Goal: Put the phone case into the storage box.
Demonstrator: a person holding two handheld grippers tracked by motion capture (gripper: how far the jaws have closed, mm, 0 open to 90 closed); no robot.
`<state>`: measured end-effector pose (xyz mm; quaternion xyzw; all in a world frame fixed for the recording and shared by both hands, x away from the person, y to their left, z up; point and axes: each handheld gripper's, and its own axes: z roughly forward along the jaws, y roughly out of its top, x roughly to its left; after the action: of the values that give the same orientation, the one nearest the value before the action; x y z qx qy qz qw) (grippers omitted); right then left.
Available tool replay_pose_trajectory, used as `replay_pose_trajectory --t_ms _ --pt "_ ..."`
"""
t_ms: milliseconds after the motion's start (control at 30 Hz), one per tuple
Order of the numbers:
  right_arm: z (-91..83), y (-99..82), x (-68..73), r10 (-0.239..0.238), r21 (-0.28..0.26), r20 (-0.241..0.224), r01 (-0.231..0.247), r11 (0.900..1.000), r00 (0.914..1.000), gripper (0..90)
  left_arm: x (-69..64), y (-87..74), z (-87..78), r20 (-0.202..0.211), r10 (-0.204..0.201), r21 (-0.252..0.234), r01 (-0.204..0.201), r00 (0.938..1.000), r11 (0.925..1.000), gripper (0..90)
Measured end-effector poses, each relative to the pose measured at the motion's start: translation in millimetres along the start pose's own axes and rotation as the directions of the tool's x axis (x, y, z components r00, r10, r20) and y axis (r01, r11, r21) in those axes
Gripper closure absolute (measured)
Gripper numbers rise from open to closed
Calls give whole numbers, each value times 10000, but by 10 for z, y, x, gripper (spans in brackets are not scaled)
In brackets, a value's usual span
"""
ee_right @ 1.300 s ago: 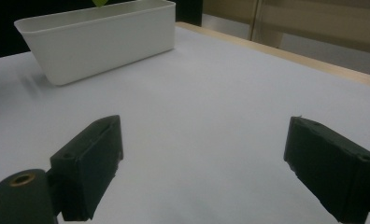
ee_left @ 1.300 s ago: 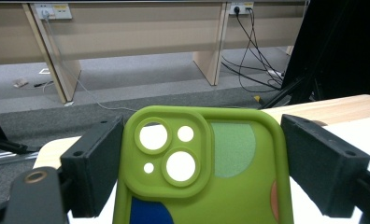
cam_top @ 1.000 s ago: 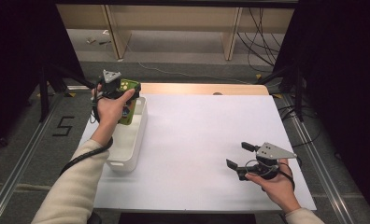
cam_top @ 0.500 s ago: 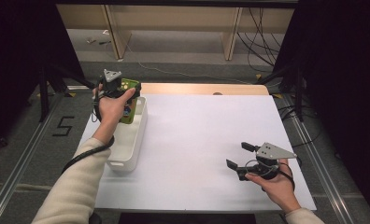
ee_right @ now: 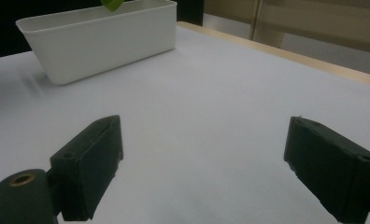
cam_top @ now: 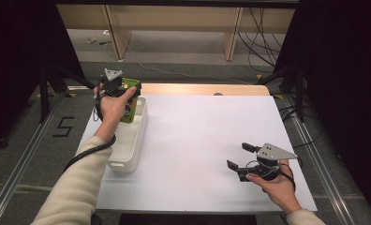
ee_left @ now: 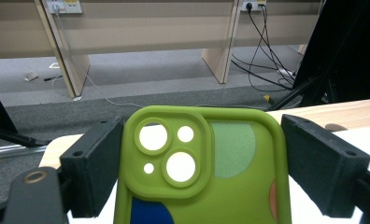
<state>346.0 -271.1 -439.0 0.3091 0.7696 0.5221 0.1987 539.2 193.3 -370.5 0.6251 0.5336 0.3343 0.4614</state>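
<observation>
Your left gripper (cam_top: 127, 96) is clamped on the green phone case (ee_left: 202, 172), holding it over the far end of the white bin (cam_top: 129, 154). Your right gripper (cam_top: 242, 157) rests wide open and empty, well right of the bin. Next, I'd judge: lower the case into the bin, then let go.

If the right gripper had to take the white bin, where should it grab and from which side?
Grip the bin's long wall nearest the right gripper, probably from above: one jaw inside, one outside the thin rim. The bin looks too wide to span. Stay at the near end, since the left gripper holds the green phone case over the far end.
</observation>
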Motion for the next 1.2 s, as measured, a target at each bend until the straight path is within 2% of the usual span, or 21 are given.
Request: replay_pose_trajectory --t_ms 1200 --pt "1 0 -2 21 -28 -21 -21 10000 10000 128 20 38 126 -83 -54 140 55 10000 9999 161"
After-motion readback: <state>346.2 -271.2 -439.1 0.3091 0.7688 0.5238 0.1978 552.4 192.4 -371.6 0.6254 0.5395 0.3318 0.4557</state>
